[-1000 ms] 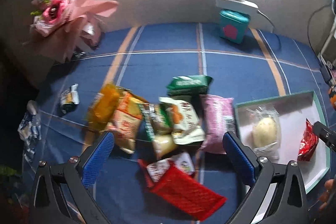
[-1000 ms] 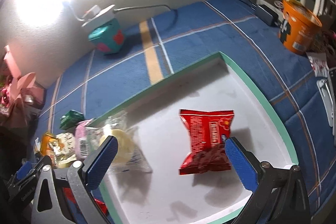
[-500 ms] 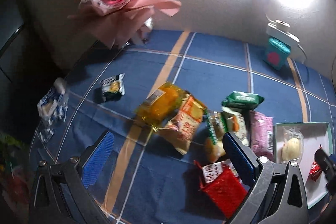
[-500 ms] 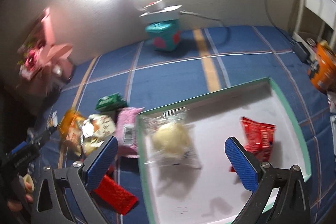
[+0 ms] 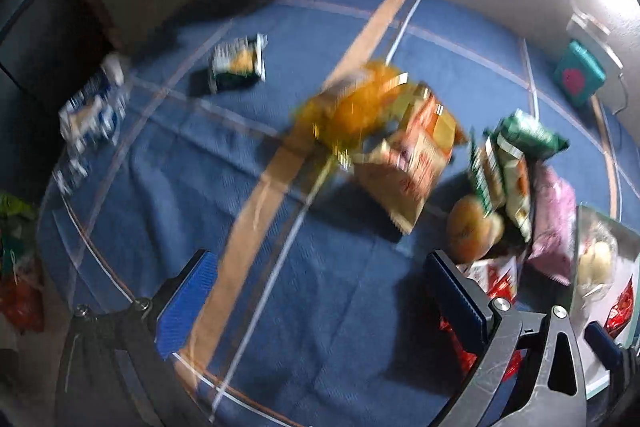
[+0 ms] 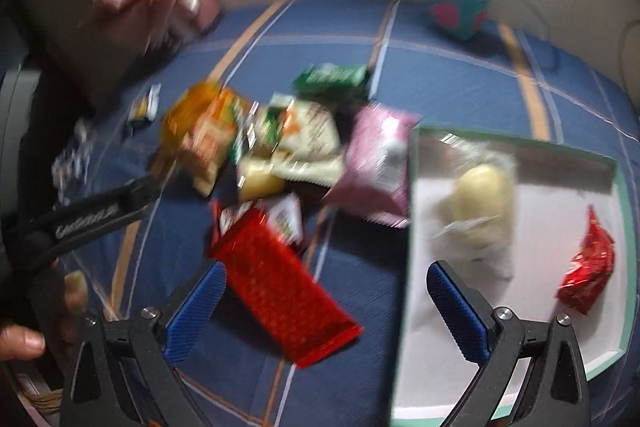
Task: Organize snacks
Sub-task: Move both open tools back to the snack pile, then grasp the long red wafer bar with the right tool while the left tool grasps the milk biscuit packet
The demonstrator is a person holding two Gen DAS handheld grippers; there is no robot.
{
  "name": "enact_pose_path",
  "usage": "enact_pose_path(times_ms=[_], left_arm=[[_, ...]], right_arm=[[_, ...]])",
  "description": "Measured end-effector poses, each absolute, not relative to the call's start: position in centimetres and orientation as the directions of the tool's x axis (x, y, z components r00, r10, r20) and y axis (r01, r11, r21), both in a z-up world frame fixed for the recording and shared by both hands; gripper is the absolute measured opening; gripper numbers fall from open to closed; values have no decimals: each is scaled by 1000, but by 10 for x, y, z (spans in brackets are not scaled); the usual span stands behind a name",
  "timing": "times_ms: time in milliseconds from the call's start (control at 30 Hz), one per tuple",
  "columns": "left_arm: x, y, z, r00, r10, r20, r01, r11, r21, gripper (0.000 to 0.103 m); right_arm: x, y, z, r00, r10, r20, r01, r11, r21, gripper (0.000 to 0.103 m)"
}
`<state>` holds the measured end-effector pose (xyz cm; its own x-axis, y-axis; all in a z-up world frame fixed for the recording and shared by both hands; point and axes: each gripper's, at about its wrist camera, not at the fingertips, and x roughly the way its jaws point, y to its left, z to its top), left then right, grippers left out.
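Blurred snack packets (image 6: 280, 143) heaped beside tray (image 6: 618, 211); both grippers' jaws spread, empty.

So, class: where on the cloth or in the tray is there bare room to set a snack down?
The tray is bare in its near half, in front of the bun and red pouch. The cloth is bare left of the orange stripe. The snack pile is crowded.
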<state>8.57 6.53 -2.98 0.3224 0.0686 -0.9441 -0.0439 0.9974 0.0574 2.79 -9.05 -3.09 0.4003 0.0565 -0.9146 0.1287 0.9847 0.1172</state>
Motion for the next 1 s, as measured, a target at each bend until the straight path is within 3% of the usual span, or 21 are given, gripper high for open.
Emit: enact_pose_path(times_ms=[467,600,700,800,1000], left_arm=[[83,83,-76,195,61,-979,-158,987,30,103],[84,87,-74,208,40,-977,-170,985,5,103],[86,86,-72,212,24,-977,-172,985,-13,103],[89,83,-66,228,6,-974,-165,986,-33,103],[93,70,-54,257,-31,-966,-138,988,-68,103]], right_arm=[[27,-57,-90,249,14,-969,29,999,22,93],[27,-52,-97,255,10,-967,6,1000,12,86],[30,-47,-93,290,34,-956,8,999,38,68],[30,-52,-86,316,53,-947,20,998,62,58],[30,-69,-81,313,112,-943,63,988,138,50]])
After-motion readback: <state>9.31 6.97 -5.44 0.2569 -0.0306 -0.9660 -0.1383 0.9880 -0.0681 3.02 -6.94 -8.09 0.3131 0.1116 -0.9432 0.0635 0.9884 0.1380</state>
